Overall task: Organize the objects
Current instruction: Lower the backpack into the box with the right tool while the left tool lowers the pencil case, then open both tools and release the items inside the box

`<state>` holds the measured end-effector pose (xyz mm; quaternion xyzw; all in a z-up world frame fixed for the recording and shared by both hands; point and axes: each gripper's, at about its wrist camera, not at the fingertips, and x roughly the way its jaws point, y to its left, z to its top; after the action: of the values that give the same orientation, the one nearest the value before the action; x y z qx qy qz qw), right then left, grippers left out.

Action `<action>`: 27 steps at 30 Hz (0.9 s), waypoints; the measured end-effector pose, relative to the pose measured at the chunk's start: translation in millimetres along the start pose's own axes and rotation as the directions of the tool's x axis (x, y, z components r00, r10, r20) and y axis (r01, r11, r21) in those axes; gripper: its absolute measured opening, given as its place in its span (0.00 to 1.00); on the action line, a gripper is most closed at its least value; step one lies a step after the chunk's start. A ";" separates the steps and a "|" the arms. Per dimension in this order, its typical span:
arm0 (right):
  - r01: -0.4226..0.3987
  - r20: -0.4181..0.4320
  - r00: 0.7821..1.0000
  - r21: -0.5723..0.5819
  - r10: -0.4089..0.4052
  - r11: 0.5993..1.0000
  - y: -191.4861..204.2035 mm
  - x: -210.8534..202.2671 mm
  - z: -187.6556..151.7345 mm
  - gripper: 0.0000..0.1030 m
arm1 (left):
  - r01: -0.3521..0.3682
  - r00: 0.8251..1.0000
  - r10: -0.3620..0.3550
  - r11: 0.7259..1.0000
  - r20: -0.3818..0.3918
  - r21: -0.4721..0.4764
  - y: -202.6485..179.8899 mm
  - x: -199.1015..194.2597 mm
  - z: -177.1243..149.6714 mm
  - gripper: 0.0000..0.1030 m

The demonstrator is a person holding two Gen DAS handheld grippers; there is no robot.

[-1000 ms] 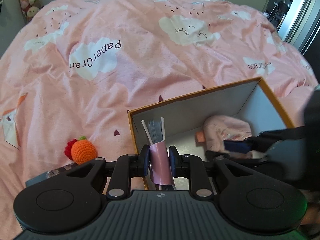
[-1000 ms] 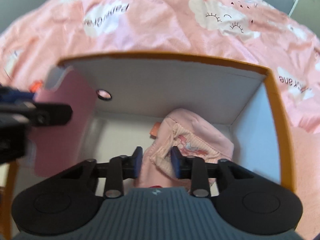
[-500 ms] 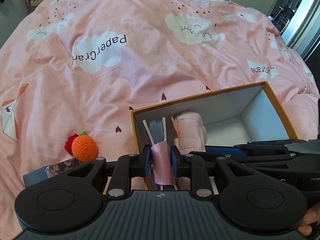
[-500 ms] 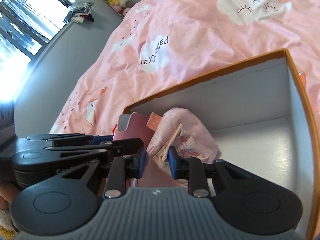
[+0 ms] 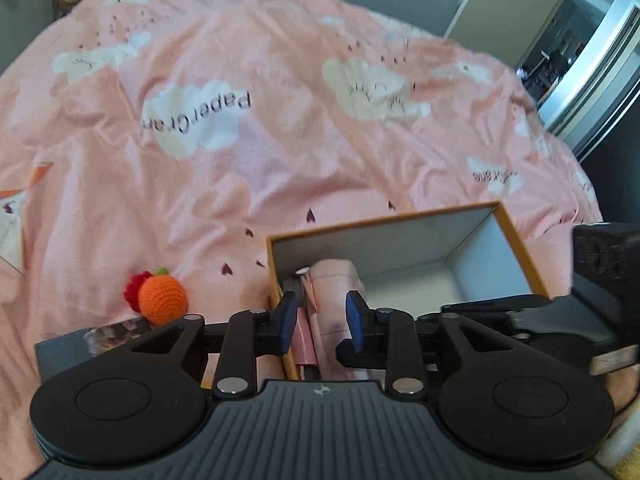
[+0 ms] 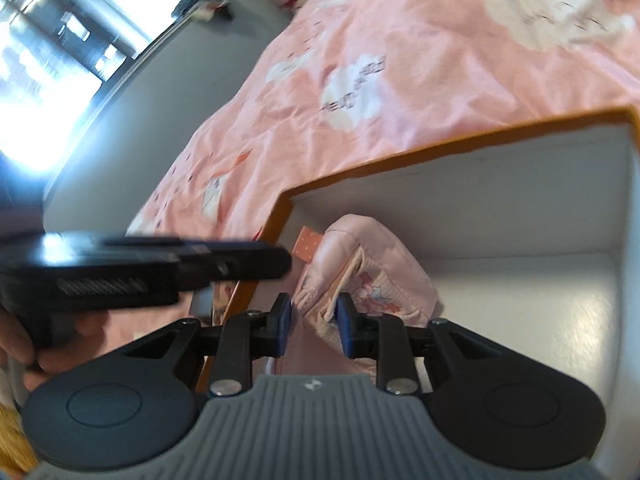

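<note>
An orange-rimmed box with a white inside sits on the pink duvet. A thin pink book stands against its left wall. My left gripper hovers over that corner, jaws opening, and the pads no longer press the book. Right beside the book is a pink cloth bundle. In the right wrist view my right gripper is shut on a fold of this bundle inside the box. The left gripper's black body crosses that view at the left, with a hand behind it.
An orange crochet fruit with a red one behind it lies on the duvet left of the box. A dark flat case lies near the bottom left. The box's right half holds nothing. A door stands far right.
The left jaws have parted from the pink book, which now sits lower against the box's left wall. The left gripper drew back. The right gripper swung left with the bundle.
</note>
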<state>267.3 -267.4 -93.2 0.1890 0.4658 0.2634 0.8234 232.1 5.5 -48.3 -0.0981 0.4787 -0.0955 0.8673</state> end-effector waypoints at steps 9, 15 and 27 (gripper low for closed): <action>0.065 -0.063 0.996 0.036 -0.063 0.997 -5.7 4.9 12.4 0.45 | -0.038 0.999 0.038 0.998 -0.007 -0.056 20.3 -6.7 -20.1 0.40; 0.135 -0.066 0.989 0.089 -0.129 0.987 6.7 1.6 3.2 0.64 | 0.003 1.000 -0.003 0.988 0.003 -0.152 34.7 -10.5 -34.9 0.40; 0.256 -0.037 0.967 0.119 -0.253 0.959 21.4 18.5 -23.9 0.79 | 0.020 0.997 -0.002 0.973 0.078 -0.230 40.0 -16.7 -47.1 0.39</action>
<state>248.9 -237.6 -105.4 0.1748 0.5103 0.1281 0.8322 186.2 44.6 -69.9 -0.2045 0.4520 -0.0401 0.8673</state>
